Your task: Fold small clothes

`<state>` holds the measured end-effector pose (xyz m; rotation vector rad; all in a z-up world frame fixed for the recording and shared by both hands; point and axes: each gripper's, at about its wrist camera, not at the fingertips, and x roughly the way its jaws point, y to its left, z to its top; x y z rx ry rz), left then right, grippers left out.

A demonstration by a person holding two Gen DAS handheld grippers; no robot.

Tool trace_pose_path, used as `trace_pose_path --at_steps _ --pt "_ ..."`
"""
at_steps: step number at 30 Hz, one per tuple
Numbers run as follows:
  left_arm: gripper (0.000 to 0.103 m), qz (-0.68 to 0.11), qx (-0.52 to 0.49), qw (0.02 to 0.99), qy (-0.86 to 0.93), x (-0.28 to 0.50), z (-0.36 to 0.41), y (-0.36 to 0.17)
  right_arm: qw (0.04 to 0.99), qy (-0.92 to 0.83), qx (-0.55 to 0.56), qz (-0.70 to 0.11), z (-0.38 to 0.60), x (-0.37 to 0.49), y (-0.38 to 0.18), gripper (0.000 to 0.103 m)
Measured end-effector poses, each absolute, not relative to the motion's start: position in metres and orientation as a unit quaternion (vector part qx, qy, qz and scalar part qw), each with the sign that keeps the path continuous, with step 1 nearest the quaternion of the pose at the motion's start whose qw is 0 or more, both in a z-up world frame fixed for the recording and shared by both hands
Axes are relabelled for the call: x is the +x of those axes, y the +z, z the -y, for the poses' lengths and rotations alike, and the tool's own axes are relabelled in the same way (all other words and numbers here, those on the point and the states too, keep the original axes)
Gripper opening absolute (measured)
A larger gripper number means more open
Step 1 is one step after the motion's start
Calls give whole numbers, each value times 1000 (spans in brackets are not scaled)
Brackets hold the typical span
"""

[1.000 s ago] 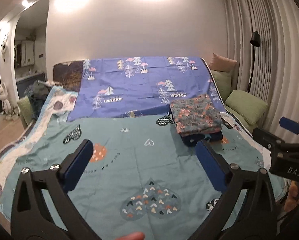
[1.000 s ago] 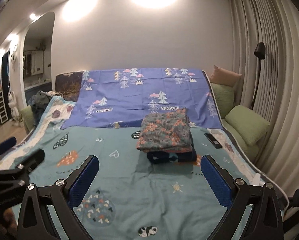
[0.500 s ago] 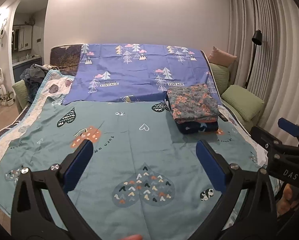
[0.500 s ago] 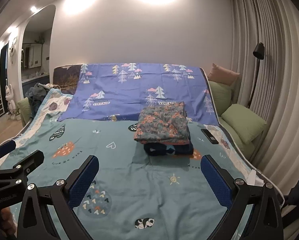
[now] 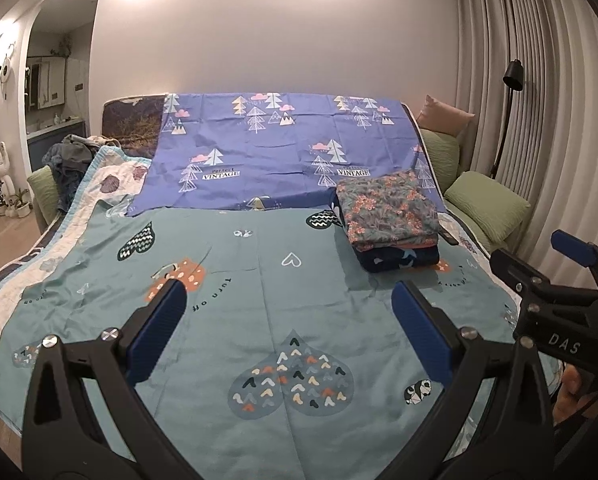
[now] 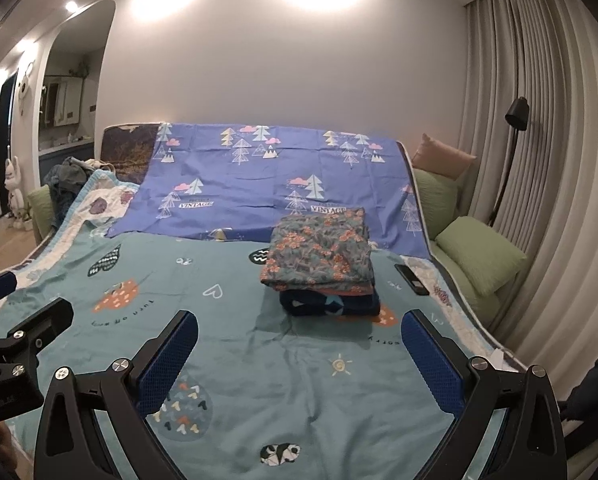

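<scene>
Both hand-held grippers, left (image 5: 285,304) and right (image 6: 299,334), gape empty; risk: reaching across could topple the folded stack (image 6: 323,260) on the bed (image 6: 235,344).

Near bed: the teal sheet (image 5: 259,280) lies flat and bare ahead of both hand-held grippers.
Right rear: folded stack (image 6: 323,264) stands on the sheet, blocking that corner.
Beside stack: phone (image 6: 411,279) on the right edge.
Far end: blue cover (image 5: 291,152) rises, closing the back.
Right side: green cushions (image 6: 483,260), lamp (image 6: 511,160).
</scene>
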<state>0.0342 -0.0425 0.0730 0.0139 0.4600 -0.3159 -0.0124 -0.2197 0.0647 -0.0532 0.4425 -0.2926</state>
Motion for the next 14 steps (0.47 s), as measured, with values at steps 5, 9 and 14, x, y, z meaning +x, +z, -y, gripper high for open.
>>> trace_pose_path --at_steps 5,9,14 --pt "102 -224 10 962 -155 33 43 75 964 -146 -30 -218 221 -11 65 103" --pt "102 -225 7 962 -152 31 44 76 964 -149 -31 -217 221 -11 65 103" --pt "102 -222 14 965 -141 29 45 76 965 -150 -35 -214 219 -12 65 103"
